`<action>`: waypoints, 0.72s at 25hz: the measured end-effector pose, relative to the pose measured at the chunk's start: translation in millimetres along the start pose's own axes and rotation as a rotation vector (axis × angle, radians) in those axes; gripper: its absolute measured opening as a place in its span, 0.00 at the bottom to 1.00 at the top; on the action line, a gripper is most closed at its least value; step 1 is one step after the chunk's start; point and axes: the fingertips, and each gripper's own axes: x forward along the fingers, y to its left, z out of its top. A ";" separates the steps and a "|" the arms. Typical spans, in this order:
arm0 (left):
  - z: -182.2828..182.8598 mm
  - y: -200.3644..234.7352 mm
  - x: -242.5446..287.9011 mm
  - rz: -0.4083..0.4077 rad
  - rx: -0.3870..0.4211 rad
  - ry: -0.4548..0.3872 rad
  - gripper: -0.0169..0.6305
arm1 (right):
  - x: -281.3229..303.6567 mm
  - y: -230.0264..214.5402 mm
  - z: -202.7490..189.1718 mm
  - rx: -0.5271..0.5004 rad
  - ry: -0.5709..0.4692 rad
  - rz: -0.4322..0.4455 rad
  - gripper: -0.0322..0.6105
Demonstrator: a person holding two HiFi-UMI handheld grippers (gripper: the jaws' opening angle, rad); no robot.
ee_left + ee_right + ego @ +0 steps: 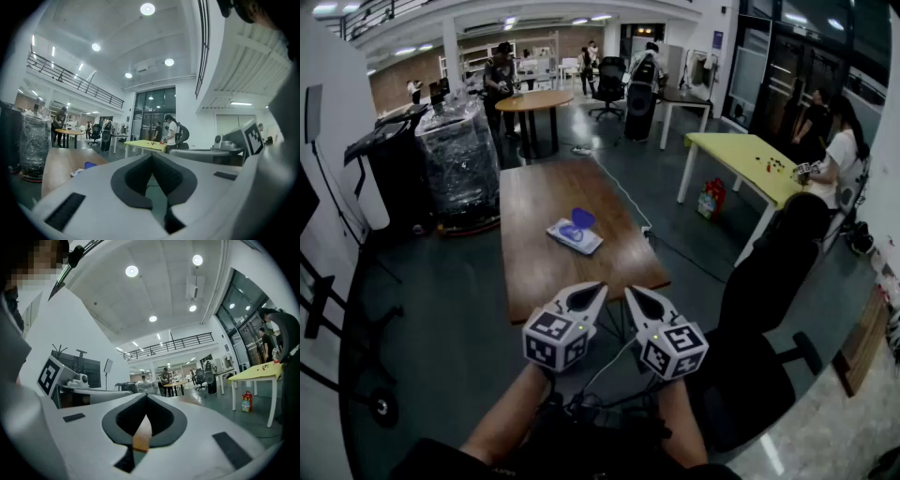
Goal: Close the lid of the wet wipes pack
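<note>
My left gripper point(582, 298) and right gripper point(641, 300) are closed, empty, well short of the flat white wet wipes pack point(573, 238) on the brown wooden table point(534, 192). Shoving its raised blue lid point(580, 219) sideways, I'd skid it.

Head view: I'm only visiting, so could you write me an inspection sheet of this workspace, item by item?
Surface: brown wooden rectangular table, mostly bare.
Job's things: flat white wet wipes pack near the table's middle; its blue lid stands open.
Clutter: nothing seen on the table besides the pack.
Grippers: left gripper and right gripper side by side at the table's near edge, jaws together, holding nothing, apart from the pack.
Cables: pale cable on the floor along the table's right side; thin wires below the grippers.
Surroundings: yellow table, black office chair, plastic-wrapped stack, people farther back.
</note>
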 end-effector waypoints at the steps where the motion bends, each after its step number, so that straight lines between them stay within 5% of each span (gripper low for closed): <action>1: 0.4 -0.4 0.0 0.003 0.003 -0.002 0.03 | -0.9 -1.1 -0.5 0.007 -0.004 -0.001 0.06; 18: -6.0 -4.0 5.0 0.013 0.002 0.015 0.03 | -5.6 -7.4 -2.5 0.012 -0.009 0.002 0.07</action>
